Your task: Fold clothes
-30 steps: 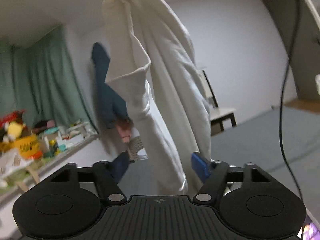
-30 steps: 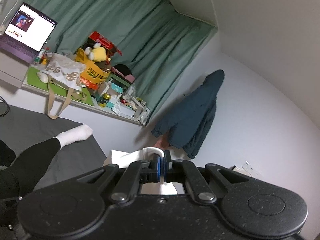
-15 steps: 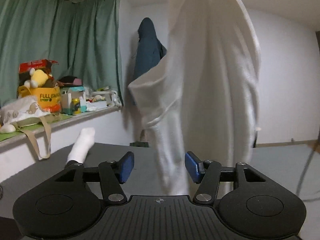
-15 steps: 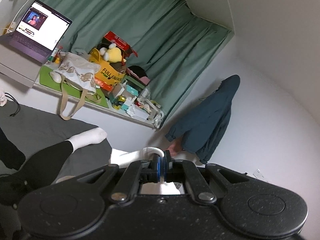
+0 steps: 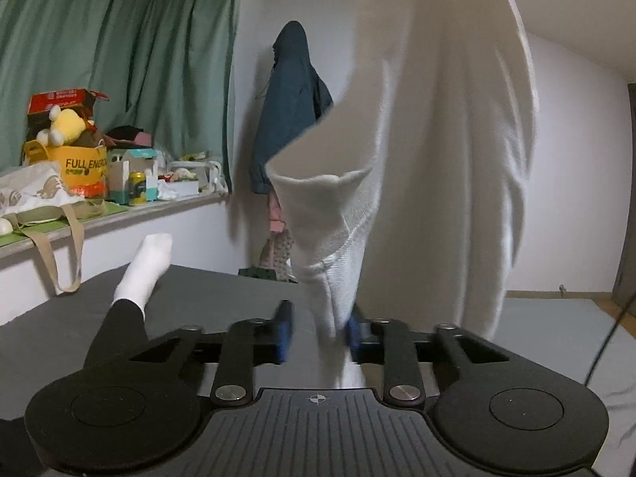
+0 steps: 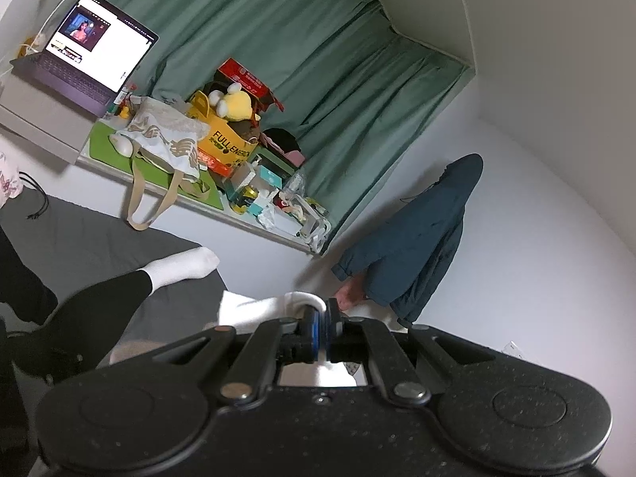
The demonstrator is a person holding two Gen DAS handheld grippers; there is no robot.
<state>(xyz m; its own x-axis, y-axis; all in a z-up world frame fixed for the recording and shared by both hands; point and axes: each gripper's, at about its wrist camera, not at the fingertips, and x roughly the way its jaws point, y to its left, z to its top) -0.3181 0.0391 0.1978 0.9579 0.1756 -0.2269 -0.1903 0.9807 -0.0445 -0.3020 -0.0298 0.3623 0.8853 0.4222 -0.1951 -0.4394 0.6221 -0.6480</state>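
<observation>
A white long-sleeved garment [image 5: 445, 151] hangs from above and fills the middle and right of the left wrist view; a cuffed sleeve [image 5: 318, 198] juts out to the left. My left gripper [image 5: 320, 332] is open, and the garment's lower hanging fold sits between its blue pads, close to the right pad, with a gap at the left pad. In the right wrist view my right gripper [image 6: 322, 332] is shut on a rolled edge of the white garment [image 6: 254, 308], which drops away below the fingers.
A person's leg in black leggings and a white sock [image 5: 145, 266] lies on the dark grey mattress [image 5: 222, 294]. A cluttered shelf [image 6: 246, 187] with a laptop [image 6: 87, 55] runs along green curtains. A dark blue jacket [image 5: 290, 107] hangs on the white wall.
My left gripper has come up to the garment's lower part, and its fingers have narrowed around the hanging fold. The right gripper stays shut on the top edge.
</observation>
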